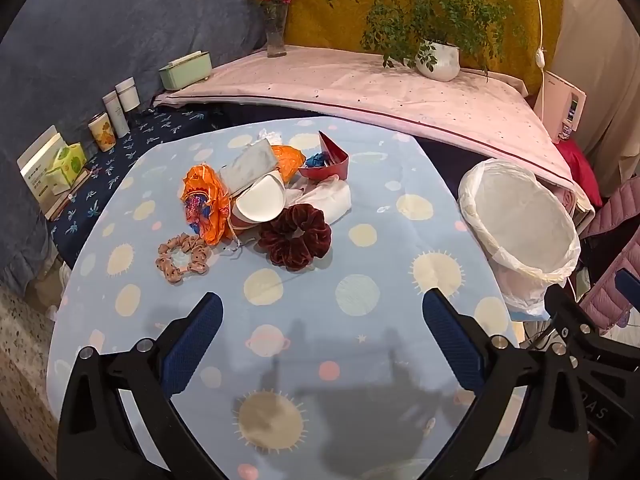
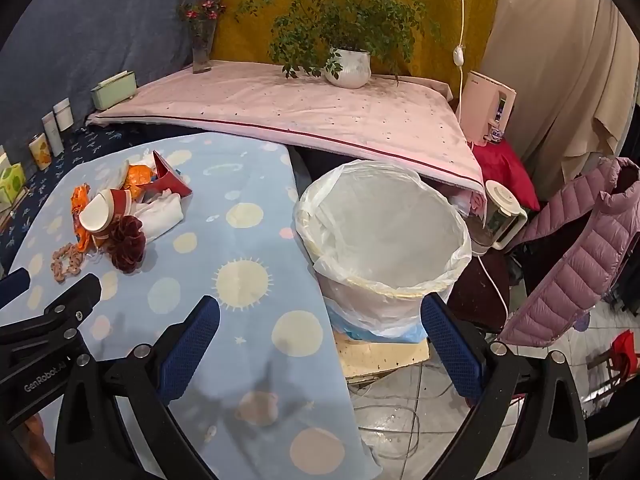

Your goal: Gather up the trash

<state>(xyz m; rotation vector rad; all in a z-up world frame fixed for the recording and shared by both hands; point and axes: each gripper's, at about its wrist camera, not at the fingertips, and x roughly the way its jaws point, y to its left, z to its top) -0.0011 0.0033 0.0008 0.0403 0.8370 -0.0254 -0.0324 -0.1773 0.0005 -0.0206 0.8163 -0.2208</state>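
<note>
A heap of trash lies on the blue dotted tablecloth [image 1: 360, 320]: an orange wrapper [image 1: 204, 200], crushed paper cups [image 1: 260, 200], a red paper boat [image 1: 328, 158], white tissue [image 1: 332, 200]. A dark red scrunchie [image 1: 295, 236] and a pink scrunchie [image 1: 182, 258] lie beside it. The heap also shows in the right wrist view [image 2: 120, 208]. The lined bin [image 1: 516, 224] stands off the table's right edge, also in the right wrist view [image 2: 384, 236]. My left gripper [image 1: 322, 320] is open and empty above the near tablecloth. My right gripper [image 2: 320, 320] is open and empty before the bin.
A pink-covered bench [image 1: 360, 92] behind holds a potted plant [image 1: 436, 56] and a flower vase [image 1: 276, 36]. Cups and boxes [image 1: 108, 128] line the left wall. A kettle [image 2: 500, 212], a pink jacket [image 2: 580, 248] and floor cables [image 2: 384, 420] are at the right.
</note>
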